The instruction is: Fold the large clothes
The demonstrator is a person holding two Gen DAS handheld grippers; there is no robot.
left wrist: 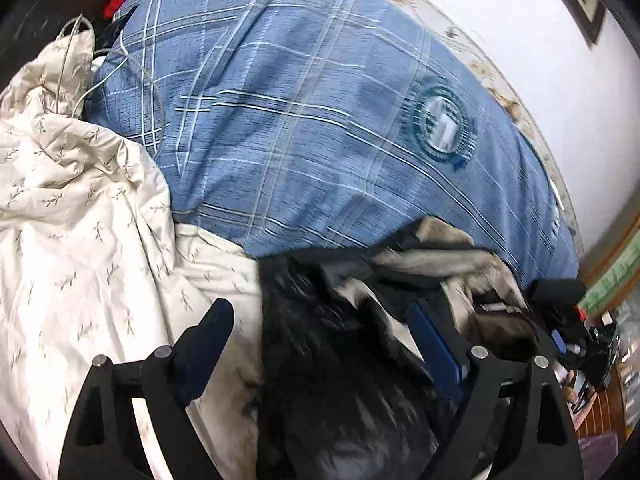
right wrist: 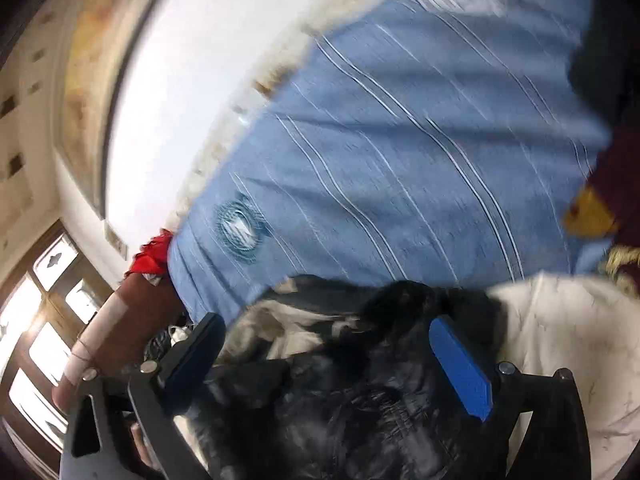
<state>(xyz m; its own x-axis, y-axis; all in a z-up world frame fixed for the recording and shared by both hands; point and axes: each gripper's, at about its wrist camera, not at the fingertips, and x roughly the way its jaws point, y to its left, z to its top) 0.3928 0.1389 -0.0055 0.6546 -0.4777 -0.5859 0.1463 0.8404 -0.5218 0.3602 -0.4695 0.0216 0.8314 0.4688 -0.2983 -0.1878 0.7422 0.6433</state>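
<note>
I see a bed covered by a blue plaid bedspread (left wrist: 320, 120), with a white wall (left wrist: 540, 60) running along its far edge. Both views are blurred. A black jacket (left wrist: 340, 360) with a pale grey lining lies bunched at the near edge of the bed, partly on the bedspread and partly on a cream leaf-print sheet (left wrist: 80, 220).

My left claw (left wrist: 320, 344) is spread wide, its 2 fingers on either side of the jacket's dark folds, clamped on nothing I can make out. My right claw (right wrist: 332, 364) is also wide open, with the jacket (right wrist: 340, 400) heaped between its fingers.

The widest bare stretch is the bedspread beyond the jacket, up to the wall edge.

Only the left view shows the wire hangers (left wrist: 76, 60) at the top of the sheet, and the other claw's dark body (left wrist: 580, 340) just right of the jacket. Only the right view shows a window (right wrist: 36, 340), a red cloth (right wrist: 154, 254) at the bedspread's corner and a maroon fabric (right wrist: 616, 184) at the right.
</note>
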